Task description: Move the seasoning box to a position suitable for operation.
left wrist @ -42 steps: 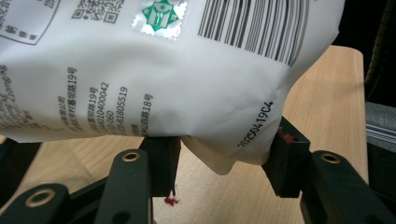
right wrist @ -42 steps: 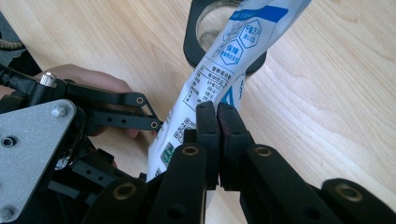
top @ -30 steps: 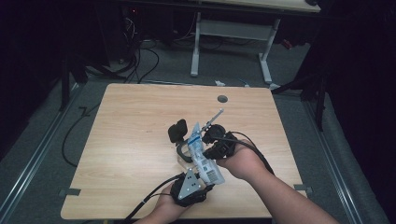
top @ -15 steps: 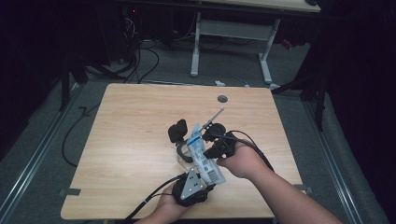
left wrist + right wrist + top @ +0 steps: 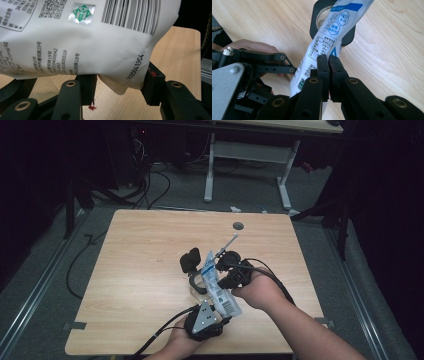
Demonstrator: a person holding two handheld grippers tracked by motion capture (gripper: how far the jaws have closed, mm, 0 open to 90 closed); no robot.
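Dark floor with loose cables surrounds a light wooden table (image 5: 140, 270), and a second table base stands beyond its far edge. A round grommet (image 5: 238, 226) sits near the far edge, right of centre.

A white printed pouch (image 5: 218, 285) is held above the table, towards the near edge and slightly right of centre. It slants from near-right up to far-left, with its blue-marked upper end over a black-framed clear container (image 5: 192, 270) standing on the table.

The left gripper (image 5: 120, 86), at the near edge in the high view, has its jaws part-way apart and clamped on the lower barcode end of the pouch, one pad on each side.

The right gripper (image 5: 328, 65) comes in from the right. Its jaws are clenched almost fully together, pinching the edge of the pouch at mid-length.
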